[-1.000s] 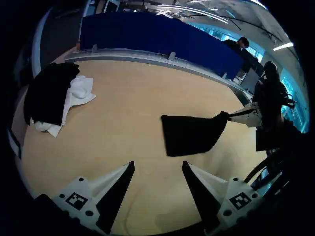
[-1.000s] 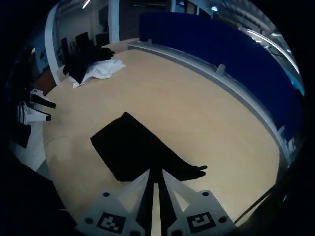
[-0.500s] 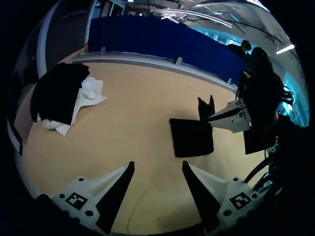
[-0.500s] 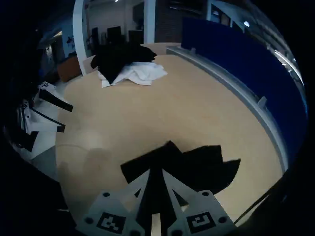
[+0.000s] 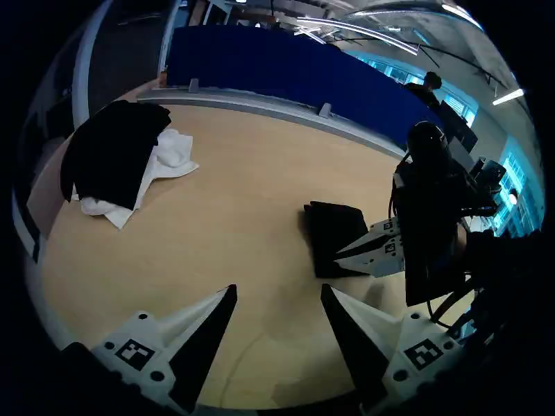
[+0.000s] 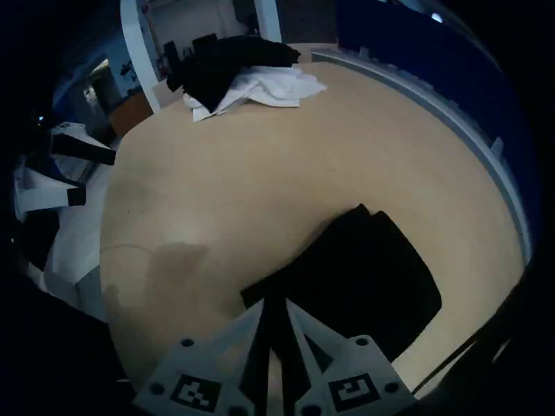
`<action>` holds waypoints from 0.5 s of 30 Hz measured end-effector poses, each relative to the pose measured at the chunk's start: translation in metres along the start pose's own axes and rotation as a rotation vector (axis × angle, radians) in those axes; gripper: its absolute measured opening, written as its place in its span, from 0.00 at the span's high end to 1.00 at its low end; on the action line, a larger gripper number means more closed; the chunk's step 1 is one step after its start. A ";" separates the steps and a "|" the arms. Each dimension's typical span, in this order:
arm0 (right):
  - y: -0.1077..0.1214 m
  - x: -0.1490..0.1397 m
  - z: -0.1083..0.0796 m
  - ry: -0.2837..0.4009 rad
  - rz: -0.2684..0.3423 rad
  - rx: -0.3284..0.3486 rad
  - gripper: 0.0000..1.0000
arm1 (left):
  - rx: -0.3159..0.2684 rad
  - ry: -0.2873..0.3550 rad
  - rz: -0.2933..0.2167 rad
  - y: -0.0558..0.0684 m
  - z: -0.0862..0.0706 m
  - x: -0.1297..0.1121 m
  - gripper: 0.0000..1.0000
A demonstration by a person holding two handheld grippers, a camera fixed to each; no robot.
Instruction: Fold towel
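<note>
Lying flat on the pale wooden worktop (image 5: 229, 201), the black towel (image 5: 336, 232) is folded into a compact rectangle with layered edges, near the worktop's right-hand side as the left gripper view shows it. The right tool (image 6: 275, 305) has its two fingers drawn almost together on the towel's near edge, with a pinch of the dark cloth between them; the rest of the towel spreads out ahead of it on the wood. In the left gripper view this same tool shows farther off, white with square markers, its tips touching the towel's lower edge, and a person (image 5: 430, 208) in dark clothes stands just behind it. The left tool (image 5: 277, 288) is held above bare wood with its fingers wide apart and nothing between them, well apart from the towel. At the far left of the worktop lies a heap of cloth (image 5: 121, 159), black fabric draped over white. A blue divider (image 5: 298, 66) runs along the worktop's far edge.
</note>
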State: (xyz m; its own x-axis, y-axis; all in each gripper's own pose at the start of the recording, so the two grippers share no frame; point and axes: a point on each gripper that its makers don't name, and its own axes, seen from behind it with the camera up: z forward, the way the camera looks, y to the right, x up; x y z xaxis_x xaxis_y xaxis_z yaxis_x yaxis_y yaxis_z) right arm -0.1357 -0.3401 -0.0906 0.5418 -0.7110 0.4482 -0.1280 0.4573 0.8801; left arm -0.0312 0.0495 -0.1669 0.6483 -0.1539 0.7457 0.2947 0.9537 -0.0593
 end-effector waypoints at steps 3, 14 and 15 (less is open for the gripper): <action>0.001 0.001 -0.002 0.005 0.006 -0.003 0.93 | -0.002 -0.001 0.002 -0.001 0.000 -0.001 0.10; 0.002 0.002 -0.006 0.021 0.002 -0.016 0.84 | -0.007 -0.002 0.010 0.000 0.000 -0.001 0.10; 0.002 0.002 -0.006 0.024 -0.001 -0.017 0.82 | -0.007 -0.003 0.011 0.000 0.000 -0.001 0.10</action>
State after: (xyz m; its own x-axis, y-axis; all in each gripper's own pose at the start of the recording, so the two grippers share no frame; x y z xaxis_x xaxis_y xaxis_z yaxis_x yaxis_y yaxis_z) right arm -0.1298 -0.3373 -0.0887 0.5614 -0.6987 0.4434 -0.1137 0.4657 0.8776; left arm -0.0314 0.0498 -0.1674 0.6495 -0.1431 0.7468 0.2928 0.9535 -0.0719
